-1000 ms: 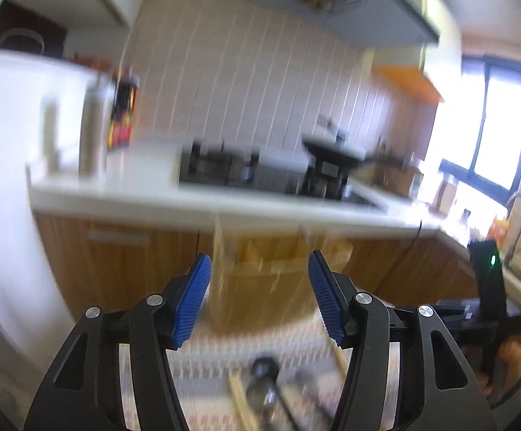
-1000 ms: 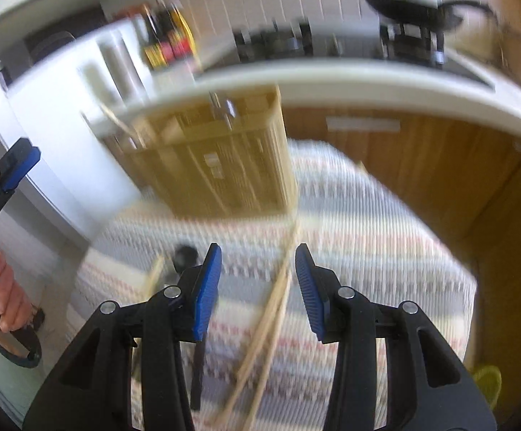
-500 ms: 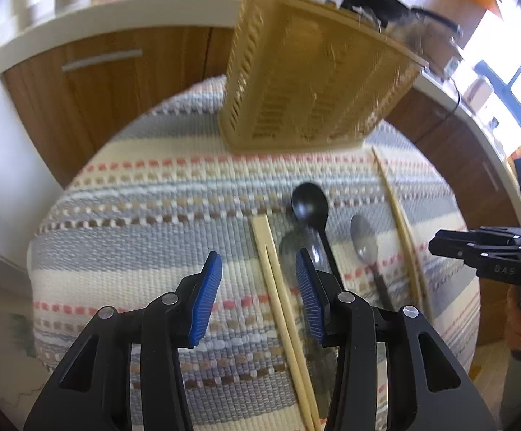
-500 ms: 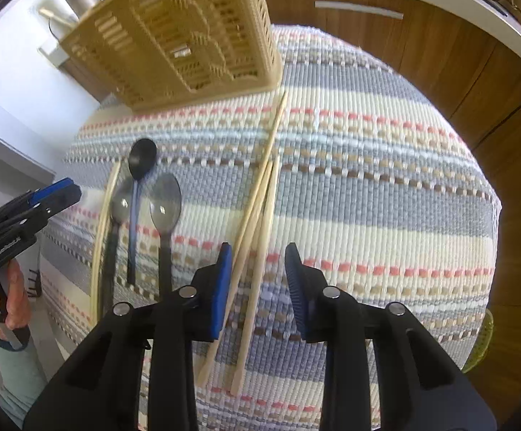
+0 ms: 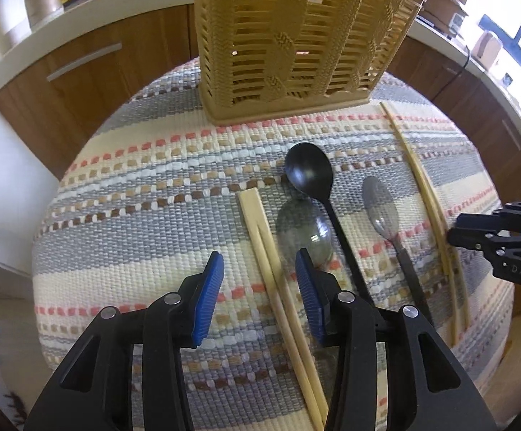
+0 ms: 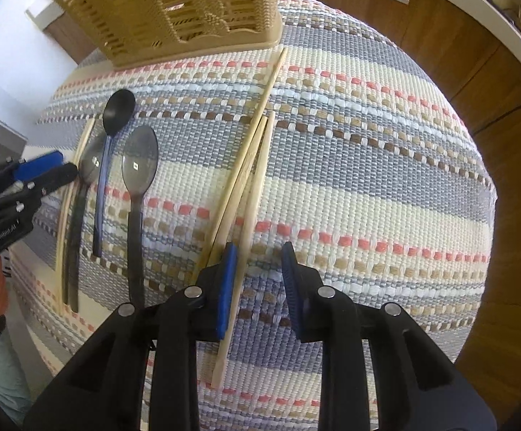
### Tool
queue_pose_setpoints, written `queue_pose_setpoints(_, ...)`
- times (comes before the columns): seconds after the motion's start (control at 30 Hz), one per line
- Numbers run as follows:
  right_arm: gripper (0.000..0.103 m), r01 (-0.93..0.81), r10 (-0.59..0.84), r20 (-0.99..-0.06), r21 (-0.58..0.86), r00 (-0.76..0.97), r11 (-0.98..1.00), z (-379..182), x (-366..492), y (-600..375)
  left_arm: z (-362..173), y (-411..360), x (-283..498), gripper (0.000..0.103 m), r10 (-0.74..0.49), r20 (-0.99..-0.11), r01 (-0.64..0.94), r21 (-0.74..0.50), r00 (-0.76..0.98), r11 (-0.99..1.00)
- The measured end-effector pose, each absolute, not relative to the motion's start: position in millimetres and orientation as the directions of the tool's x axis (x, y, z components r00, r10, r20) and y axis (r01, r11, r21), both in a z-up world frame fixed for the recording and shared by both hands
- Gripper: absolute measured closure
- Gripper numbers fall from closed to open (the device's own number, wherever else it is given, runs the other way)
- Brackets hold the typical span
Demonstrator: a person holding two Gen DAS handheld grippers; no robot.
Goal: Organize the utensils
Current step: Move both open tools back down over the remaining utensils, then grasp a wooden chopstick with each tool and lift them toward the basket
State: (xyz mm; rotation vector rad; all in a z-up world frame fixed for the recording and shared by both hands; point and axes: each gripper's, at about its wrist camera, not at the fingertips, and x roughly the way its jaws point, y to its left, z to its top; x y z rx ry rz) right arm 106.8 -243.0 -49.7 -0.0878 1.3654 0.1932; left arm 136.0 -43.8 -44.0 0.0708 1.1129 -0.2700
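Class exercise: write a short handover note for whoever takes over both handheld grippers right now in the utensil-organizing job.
Left gripper: open, pointing down, straddling one chopstick pair without gripping it.
Right gripper: jaws closing around one stick of the other chopsticks; not clamped yet.
Things: black spoon and two metal spoons lie side by side on the striped mat, between the chopstick groups. The basket stands at the mat's far edge.
Done: nothing lifted.
Left: grip the chopsticks, probably move them to the basket, then the spoons.
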Motion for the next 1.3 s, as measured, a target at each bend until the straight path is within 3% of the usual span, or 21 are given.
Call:
queue_pose_setpoints(0.27, 0.080, -0.227, 0.039, -0.983, -0.002, 0.179, 0.974, -50, 110, -222, -49, -61, 136, 0.067, -0.092, -0.904, 0.284, 0.034, 0.418, 0.958)
queue_pose_setpoints(0.43, 0.093, -0.259, 0.041, -0.984, -0.006, 0.173, 0.966, -48, 111, -217, -48, -67, 131, 0.086, -0.082, -0.906, 0.324, 0.063, 0.416, 0.944)
queue_pose_setpoints(0.6, 0.093, -0.260, 0.056, -0.986, 0.014, 0.155, 0.966, -47, 106, -222, -48, -58, 128, 0.083, -0.106, -0.912, 0.321, 0.029, 0.396, 0.947)
queue_pose_setpoints(0.77, 0.093, -0.280, 0.056, -0.987, 0.012, 0.149, 0.960, -45, 107, -222, -49, -60, 123, 0.082, -0.061, -0.918, 0.325, 0.077, 0.392, 0.942)
queue_pose_setpoints(0.9, 0.098, -0.301, 0.051, -0.984, -0.003, 0.169, 0.954, -45, 104, -221, -47, -66, 117, 0.090, -0.047, -0.913, 0.326, 0.096, 0.406, 0.940)
queue_pose_setpoints(1.3, 0.099, -0.302, 0.233, -0.921, 0.137, 0.312, 0.944, -6, 80, -252, -1, -54, 90, 0.094, -0.261, -0.808, 0.317, -0.098, 0.528, 0.943)
